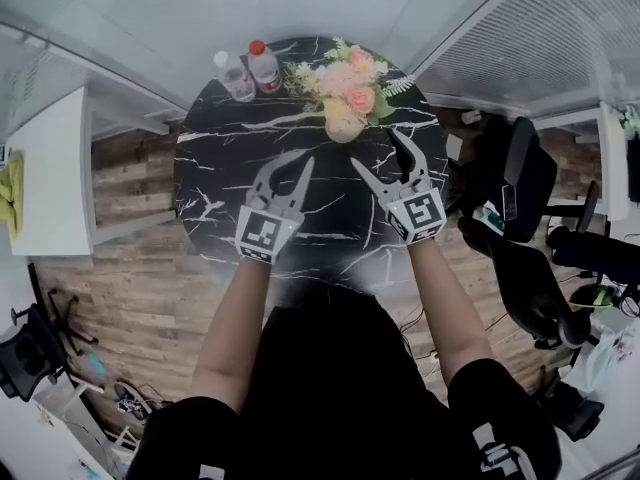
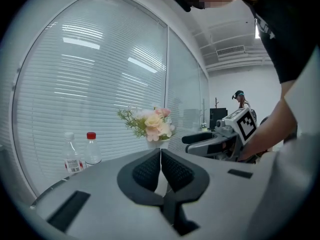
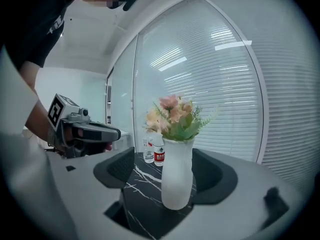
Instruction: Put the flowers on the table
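Observation:
Pink and cream flowers (image 1: 345, 83) stand upright in a white vase (image 1: 343, 126) on the far side of the round black marble table (image 1: 215, 198). In the right gripper view the vase (image 3: 176, 174) rests on the table between the wide-apart jaws of my right gripper (image 3: 165, 156), and neither jaw touches it. In the head view my right gripper (image 1: 375, 148) is open just in front of the vase. To its left, my left gripper (image 1: 298, 158) is shut on nothing above the table. In the left gripper view its pads (image 2: 150, 166) meet, with the flowers (image 2: 152, 124) beyond them.
Two clear water bottles (image 1: 235, 73) (image 1: 265, 66), one with a red cap, stand at the table's far left edge. A black office chair (image 1: 510, 188) sits to the right and a white desk (image 1: 50, 168) to the left. A glass wall with blinds (image 2: 100, 74) runs behind the table.

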Demonstrator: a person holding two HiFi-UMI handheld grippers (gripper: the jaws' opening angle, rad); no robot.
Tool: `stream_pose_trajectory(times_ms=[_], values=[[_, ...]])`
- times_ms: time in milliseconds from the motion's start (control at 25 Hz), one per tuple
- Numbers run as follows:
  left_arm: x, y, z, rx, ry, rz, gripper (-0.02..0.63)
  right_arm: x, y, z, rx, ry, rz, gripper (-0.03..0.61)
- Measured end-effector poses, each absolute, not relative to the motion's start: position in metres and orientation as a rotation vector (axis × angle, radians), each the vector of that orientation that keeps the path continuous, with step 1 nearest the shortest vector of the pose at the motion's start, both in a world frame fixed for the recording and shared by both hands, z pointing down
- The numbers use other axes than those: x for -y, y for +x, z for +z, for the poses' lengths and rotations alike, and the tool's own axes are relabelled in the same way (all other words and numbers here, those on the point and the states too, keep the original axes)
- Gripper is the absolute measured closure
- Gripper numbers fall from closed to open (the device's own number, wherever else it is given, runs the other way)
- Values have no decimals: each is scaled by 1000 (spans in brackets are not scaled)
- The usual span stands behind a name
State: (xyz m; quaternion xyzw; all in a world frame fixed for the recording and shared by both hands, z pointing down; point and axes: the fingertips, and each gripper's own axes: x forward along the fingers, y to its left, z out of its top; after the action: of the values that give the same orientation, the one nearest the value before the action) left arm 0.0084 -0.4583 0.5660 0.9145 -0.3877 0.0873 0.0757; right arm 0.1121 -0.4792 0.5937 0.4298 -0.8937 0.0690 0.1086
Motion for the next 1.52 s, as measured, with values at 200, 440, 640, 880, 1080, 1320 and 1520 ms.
stream_pose_trajectory(times_ms=[200, 440, 640, 880, 1080, 1320, 1520], values=[[423, 1, 538, 1135, 2756, 275, 600, 427, 98, 557, 2669, 1234, 265, 238], [374, -9, 500, 1061, 2756, 257, 600, 368, 75, 490, 2756, 1194, 207, 334], [336, -9, 460, 972, 2795, 245, 601, 332, 60, 437, 2827, 1170, 200, 462], [306, -10, 408, 956, 2849, 181, 601, 299, 45, 405, 2857, 1154, 157, 543], [286, -4, 387, 921, 2893, 150, 601, 279, 42, 395, 2858, 1180, 165, 558], [275, 2, 377, 844, 2866, 94, 601, 269, 42, 382, 2869, 1188, 148, 558], [270, 5, 371, 841, 2888, 92, 601, 262, 42, 373, 2894, 1173, 138, 558]])
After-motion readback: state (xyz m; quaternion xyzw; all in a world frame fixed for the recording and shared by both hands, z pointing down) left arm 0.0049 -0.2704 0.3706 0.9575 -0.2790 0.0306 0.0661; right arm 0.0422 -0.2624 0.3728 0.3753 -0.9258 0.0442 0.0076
